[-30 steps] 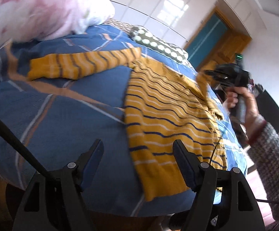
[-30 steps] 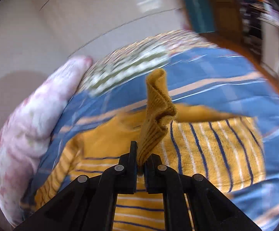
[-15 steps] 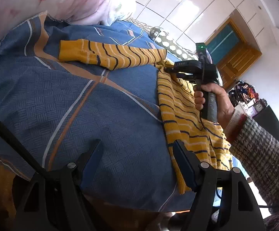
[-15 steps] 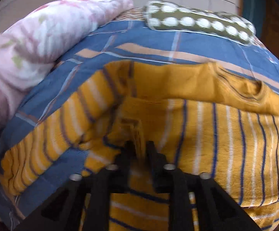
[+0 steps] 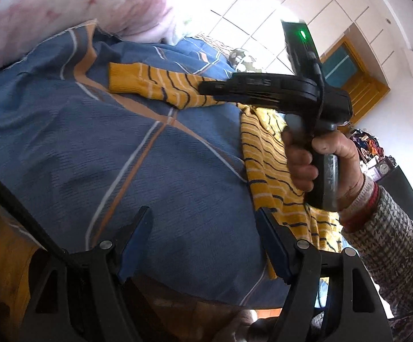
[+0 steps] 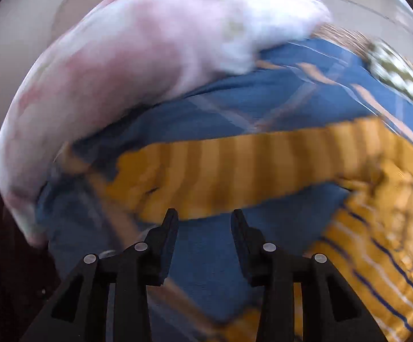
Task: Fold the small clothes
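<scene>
blue patterned bedding is covering the bed where our yellow striped sweater is lying, its sleeve stretching out flat toward the pink floral quilt. we are holding the left hand-held gripper low at the bed's near edge, jaws spread wide and gripping nothing. our right hand-held gripper is hovering just short of the sleeve, also parted and empty, with our right hand wrapping its handle.
</scene>
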`<state>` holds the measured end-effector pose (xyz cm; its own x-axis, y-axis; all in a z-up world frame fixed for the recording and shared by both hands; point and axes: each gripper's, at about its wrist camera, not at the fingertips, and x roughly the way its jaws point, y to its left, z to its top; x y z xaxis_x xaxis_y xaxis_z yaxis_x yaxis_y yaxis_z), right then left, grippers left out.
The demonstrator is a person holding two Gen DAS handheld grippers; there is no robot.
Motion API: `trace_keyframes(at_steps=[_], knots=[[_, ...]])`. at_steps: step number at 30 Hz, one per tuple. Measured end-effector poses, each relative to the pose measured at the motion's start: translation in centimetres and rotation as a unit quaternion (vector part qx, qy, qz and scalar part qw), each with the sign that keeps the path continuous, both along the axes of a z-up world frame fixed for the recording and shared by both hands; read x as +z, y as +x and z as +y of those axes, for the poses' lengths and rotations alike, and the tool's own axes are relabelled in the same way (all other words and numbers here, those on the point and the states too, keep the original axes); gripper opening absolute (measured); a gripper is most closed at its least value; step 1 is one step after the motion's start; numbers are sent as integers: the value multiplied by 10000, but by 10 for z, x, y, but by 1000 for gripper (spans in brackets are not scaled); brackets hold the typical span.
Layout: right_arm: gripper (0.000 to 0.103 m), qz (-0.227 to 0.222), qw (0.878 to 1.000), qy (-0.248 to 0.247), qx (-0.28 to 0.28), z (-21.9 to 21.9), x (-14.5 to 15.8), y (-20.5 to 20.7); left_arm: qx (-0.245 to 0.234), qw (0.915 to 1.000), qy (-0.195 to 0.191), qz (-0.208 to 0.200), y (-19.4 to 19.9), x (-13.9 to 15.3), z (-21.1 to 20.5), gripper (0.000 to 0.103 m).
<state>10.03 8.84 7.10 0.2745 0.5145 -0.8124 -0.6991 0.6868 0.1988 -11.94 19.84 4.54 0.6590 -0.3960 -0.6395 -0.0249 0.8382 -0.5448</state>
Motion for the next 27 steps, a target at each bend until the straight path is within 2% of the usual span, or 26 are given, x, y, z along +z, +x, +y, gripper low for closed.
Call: trace_keyframes(at_steps=[4, 5, 8, 10, 11, 12, 13, 15, 19, 22, 25, 27], knots=[[50, -348, 9958, -323, 784, 55, -9, -29, 30, 10000, -33, -18, -3, -1, 4, 73], [50, -553, 9923, -572, 954, 70, -14, -37, 37, 10000, -40, -25, -4, -1, 5, 73], [50, -1126, 9811, -1192, 1031, 102, -34, -44, 84, 9999, -71, 3, -5, -4, 8, 73], [50, -1278, 9772, -1375, 995, 113, -42, -42, 107, 9999, -107, 33, -5, -4, 9, 73], [41, -1355, 9758, -1437, 940, 119, -46, -41, 113, 9999, -105, 47, -5, -4, 9, 73], [19, -1359, 9761, -1436, 900, 120, -45, -40, 111, 9999, -88, 59, -6, -3, 9, 73], [10, -1366, 9769, -1440, 787, 121, -43, -38, 107, 9999, -47, 63, -8, -1, 7, 73], [9, -1284, 9852, -1018, 504, 109, -22, -31, 111, 9999, 20, 50, -9, 2, 5, 73], [9, -1331, 9902, -246, -356, 40, 35, -7, 79, 9998, 184, -69, -8, 12, -6, 73], [9, -1296, 9814, 273, -1388, -50, 74, 20, -88, 9996, 257, -127, -4, 16, -22, 73], [9, -1121, 9597, 541, -2521, -160, 90, 43, -284, 9992, 245, -126, 4, 18, -37, 73], [9, -823, 9358, 688, -3359, -242, 84, 54, -379, 9988, 285, -142, 10, 20, -44, 73]])
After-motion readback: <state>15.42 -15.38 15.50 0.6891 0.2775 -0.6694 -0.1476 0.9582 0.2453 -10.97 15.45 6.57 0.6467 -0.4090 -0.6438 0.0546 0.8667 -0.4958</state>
